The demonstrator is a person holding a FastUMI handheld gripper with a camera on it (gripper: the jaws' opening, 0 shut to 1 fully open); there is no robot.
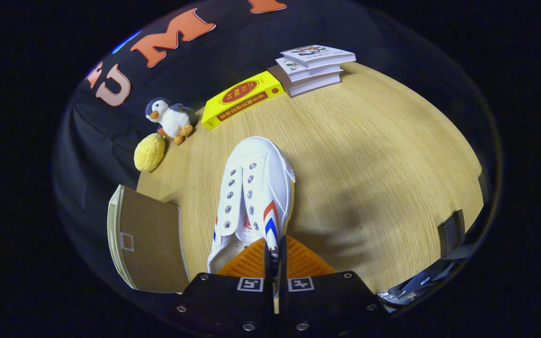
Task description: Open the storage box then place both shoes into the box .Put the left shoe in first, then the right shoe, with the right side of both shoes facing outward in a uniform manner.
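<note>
We see the tool (275, 256) clenched on the heel-side wall of a white canvas shoe (256, 188), both fingers pressing it. The shoe has metal eyelets, no laces and red-and-blue side stripes; it sits toe-forward near the middle of the wood-grain tabletop (369, 155). A brown, flat-lidded storage box (148, 239) stands at the left edge.

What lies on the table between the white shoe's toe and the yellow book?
Nothing: in the gripper view, bare wooden table separates the white shoe from the yellow book. The gripper jaws pinch the shoe's collar.
</note>
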